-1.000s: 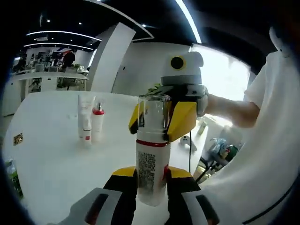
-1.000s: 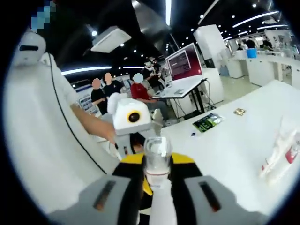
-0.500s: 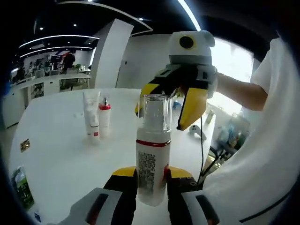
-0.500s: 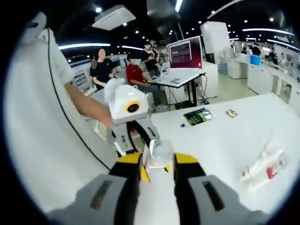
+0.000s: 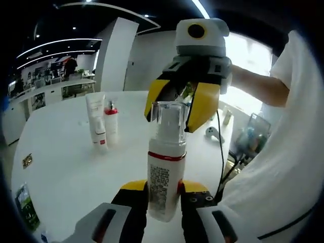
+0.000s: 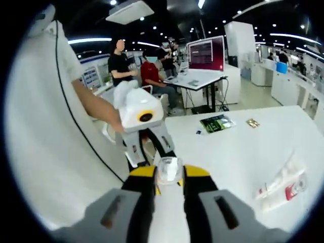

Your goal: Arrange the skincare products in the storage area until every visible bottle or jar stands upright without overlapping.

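My left gripper (image 5: 163,198) is shut on the body of a white pump bottle (image 5: 163,177) with a red band and a clear cap (image 5: 169,120), held upright above the white table (image 5: 61,167). My right gripper (image 5: 178,104) comes in from above with its yellow jaws spread wider than the cap, one on each side. In the right gripper view the cap (image 6: 168,170) sits between the right gripper's (image 6: 169,176) jaws with small gaps, and the left gripper (image 6: 144,124) faces me behind it. A white tube (image 5: 96,121) and a small red-collared bottle (image 5: 111,124) stand together on the table.
A green packet (image 6: 216,123) and a small gold item (image 6: 252,122) lie near the table's edge. The tube and small bottle (image 6: 283,185) appear far right in the right gripper view. A person's white shirt (image 5: 283,167) fills the right side. Desks and people stand behind.
The right gripper's jaws, lifted off to the upper right half a second ago, now straddle the cap again. The left gripper keeps its hold on the bottle.
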